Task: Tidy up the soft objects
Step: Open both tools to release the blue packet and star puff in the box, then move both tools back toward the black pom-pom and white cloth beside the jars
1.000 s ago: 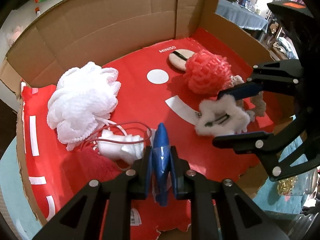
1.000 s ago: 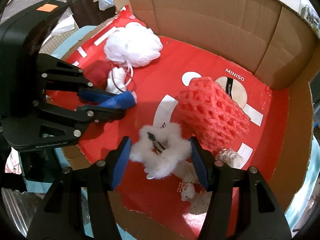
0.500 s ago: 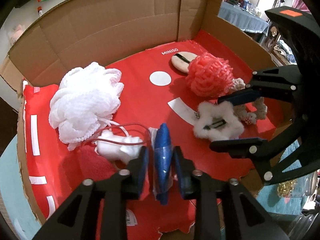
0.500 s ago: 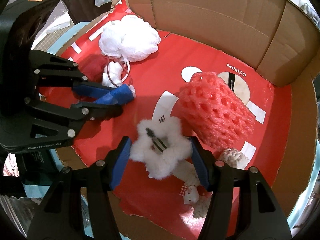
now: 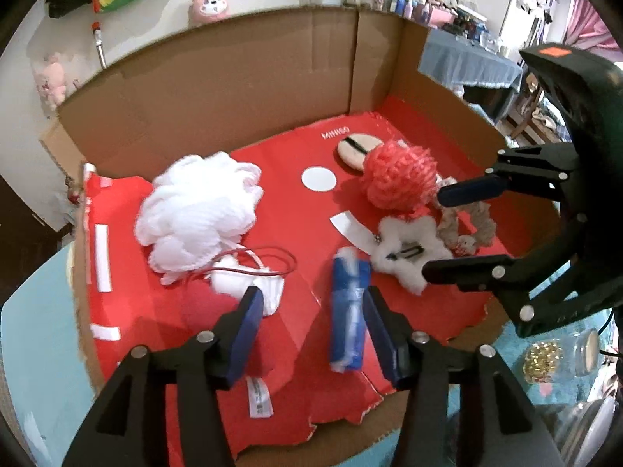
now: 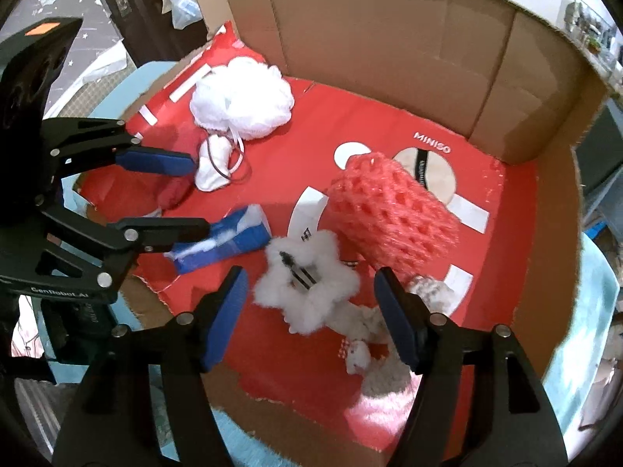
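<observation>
Left gripper (image 5: 311, 330) opening beside blue packet (image 5: 348, 315); right gripper (image 6: 311, 307) opening around white fluffy clip (image 6: 307, 280)

**Materials and finishes in the open box**

The brown corrugated cardboard box (image 5: 241, 78) is matt, its torn front edge ragged. Its floor is a smooth red printed paper liner (image 5: 296, 241) with a faint sheen. Upper left lies a white gathered nylon-mesh bath pouf (image 5: 198, 210), airy and frilled. At centre, the blue crinkled plastic-film packet (image 5: 348, 311) looks glossy. The white fluffy star-shaped hair clip (image 6: 307, 280) is plush with a dark metal clasp. The coral foam-net sleeve (image 6: 389, 214) is spongy and open-celled. The tongs are matt black plastic with smooth blue pads (image 6: 226, 319).
</observation>
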A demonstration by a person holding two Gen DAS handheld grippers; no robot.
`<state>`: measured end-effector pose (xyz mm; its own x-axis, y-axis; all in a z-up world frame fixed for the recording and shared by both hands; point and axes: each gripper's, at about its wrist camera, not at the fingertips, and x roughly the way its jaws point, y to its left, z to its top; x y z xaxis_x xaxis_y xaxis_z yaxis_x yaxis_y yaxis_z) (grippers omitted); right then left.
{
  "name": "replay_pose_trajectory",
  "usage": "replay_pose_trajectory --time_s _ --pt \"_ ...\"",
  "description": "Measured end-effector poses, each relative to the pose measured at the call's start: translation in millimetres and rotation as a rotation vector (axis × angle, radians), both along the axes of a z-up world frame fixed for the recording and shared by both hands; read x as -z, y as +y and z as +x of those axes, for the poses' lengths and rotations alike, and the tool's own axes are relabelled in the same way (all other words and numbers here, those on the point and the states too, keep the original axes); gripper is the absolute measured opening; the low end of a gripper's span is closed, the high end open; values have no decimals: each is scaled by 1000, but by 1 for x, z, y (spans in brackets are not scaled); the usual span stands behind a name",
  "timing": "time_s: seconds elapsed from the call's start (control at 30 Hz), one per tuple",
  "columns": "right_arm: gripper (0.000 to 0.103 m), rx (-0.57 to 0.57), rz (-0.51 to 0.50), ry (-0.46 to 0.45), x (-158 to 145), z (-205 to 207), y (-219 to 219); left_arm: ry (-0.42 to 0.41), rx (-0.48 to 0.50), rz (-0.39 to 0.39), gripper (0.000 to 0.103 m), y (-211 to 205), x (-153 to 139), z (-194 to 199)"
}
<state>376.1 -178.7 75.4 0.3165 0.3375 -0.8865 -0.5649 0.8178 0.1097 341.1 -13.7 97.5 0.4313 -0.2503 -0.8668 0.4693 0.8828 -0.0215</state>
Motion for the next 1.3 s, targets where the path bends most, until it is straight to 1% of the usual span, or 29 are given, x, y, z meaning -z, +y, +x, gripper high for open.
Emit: replay_pose_trajectory --time_s 0.03,0.1,0.13,0.27,0.3,0.37,0.4,0.43,0.63,0.67,0.73,0.83,0.9,1.0,1.07,1.17,1.2,1.3 --pt "67 6 0 -6 -2 -1 -1 -7 -4 -3 59 1 -3 -3" --pt "68 23 3 -18 -10 -6 -5 -27 -14 -12 64 4 -11 -10" --pt "70 32 8 -26 -15 -9 -7 -39 -19 -16 65 5 -16 -14" --pt "71 62 37 -78 -42 -28 -18 -88 -45 -36 67 11 -35 -28" --pt "71 71 41 -90 -48 -32 -20 -99 -52 -44 71 13 -41 -33" --pt "74 96 57 -124 -64 -44 -26 -130 -66 -58 74 16 -53 -46" --pt "76 106 65 -138 -70 -50 -28 -145 -73 -63 74 17 -58 -52" --pt "77 120 73 -156 -78 -58 -32 -161 -80 -68 74 18 -63 -59" --pt "79 171 112 -272 -121 -109 -47 -238 -110 -119 77 22 -94 -111" --pt "80 177 115 -291 -127 -119 -48 -256 -112 -126 80 23 -99 -121" --pt "87 194 128 -335 -140 -141 -55 -291 -117 -138 83 23 -107 -141" --pt "88 223 138 -398 -154 -176 -61 -345 -118 -161 90 24 -114 -173" --pt "88 242 145 -436 -159 -200 -63 -380 -124 -179 93 23 -116 -193" --pt "93 264 172 -476 -161 -234 -66 -424 -132 -217 99 23 -117 -219" --pt "94 286 168 -528 -160 -258 -66 -465 -142 -235 100 23 -115 -234" --pt "95 331 164 -593 -156 -287 -66 -532 -175 -233 101 23 -111 -254" --pt "95 351 160 -620 -154 -297 -66 -548 -183 -233 103 24 -108 -259" --pt "98 394 162 -677 -144 -322 -65 -586 -215 -234 103 24 -100 -272"
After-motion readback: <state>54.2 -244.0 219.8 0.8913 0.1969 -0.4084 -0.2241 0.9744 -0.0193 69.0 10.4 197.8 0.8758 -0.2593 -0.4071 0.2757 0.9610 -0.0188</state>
